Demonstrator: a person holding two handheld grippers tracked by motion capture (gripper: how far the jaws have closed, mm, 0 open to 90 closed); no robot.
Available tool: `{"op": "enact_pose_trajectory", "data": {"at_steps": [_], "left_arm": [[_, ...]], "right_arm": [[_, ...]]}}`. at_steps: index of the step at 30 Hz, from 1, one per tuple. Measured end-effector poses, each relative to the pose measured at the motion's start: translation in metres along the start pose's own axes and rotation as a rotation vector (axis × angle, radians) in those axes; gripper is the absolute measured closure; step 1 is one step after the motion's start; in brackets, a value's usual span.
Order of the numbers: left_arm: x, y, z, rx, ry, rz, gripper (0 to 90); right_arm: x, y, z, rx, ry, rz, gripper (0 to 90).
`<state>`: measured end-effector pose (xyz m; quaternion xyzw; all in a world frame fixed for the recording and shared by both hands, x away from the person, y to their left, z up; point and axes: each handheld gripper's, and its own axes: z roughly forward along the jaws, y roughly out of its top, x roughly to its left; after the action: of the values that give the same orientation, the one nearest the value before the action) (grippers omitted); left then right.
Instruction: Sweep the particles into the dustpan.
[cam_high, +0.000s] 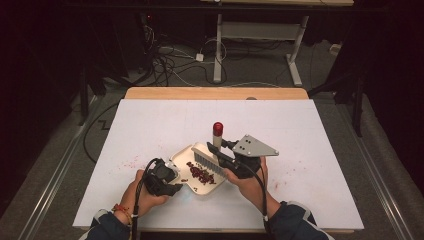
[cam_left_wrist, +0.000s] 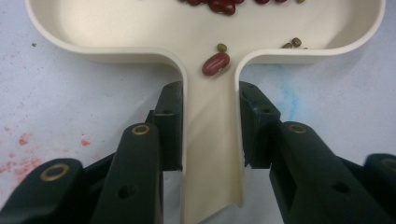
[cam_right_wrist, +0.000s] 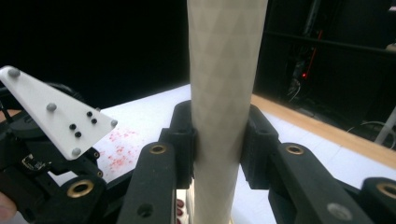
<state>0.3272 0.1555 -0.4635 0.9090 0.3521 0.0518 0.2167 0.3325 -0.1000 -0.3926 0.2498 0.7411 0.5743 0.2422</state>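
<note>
Dustpan (cam_high: 196, 165) holds red beans (cam_high: 201, 174); left claw (cam_left_wrist: 210, 126) is clamped on its handle at the near-left, right claw (cam_right_wrist: 218, 140) clamped on the brush (cam_high: 210, 159) over its far-right edge.

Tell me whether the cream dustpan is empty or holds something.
Not empty: red beans lie in the cream plastic dustpan; small green ones too.

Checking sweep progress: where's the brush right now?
In the high view the brush is just right of table centre, bristles over the dustpan and its red beans, handle clamped in the right gripper.
</note>
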Motion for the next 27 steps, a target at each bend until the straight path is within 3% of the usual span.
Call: {"op": "enact_pose_trajectory", "data": {"at_steps": [9, 20, 27], "left_arm": [[0.000, -0.001, 0.000, -0.004, 0.002, -0.004, 63.5], [0.001, 0.000, 0.001, -0.007, 0.003, -0.007, 63.5], [0.001, 0.000, 0.001, -0.009, 0.004, -0.009, 63.5]], "right_arm": [[-0.006, -0.009, 0.005, 0.041, -0.077, -0.072, 70.1], [0.020, -0.014, 0.011, 0.051, -0.012, -0.104, 70.2], [0.029, -0.013, 0.010, 0.049, 0.012, -0.103, 70.1]]}}
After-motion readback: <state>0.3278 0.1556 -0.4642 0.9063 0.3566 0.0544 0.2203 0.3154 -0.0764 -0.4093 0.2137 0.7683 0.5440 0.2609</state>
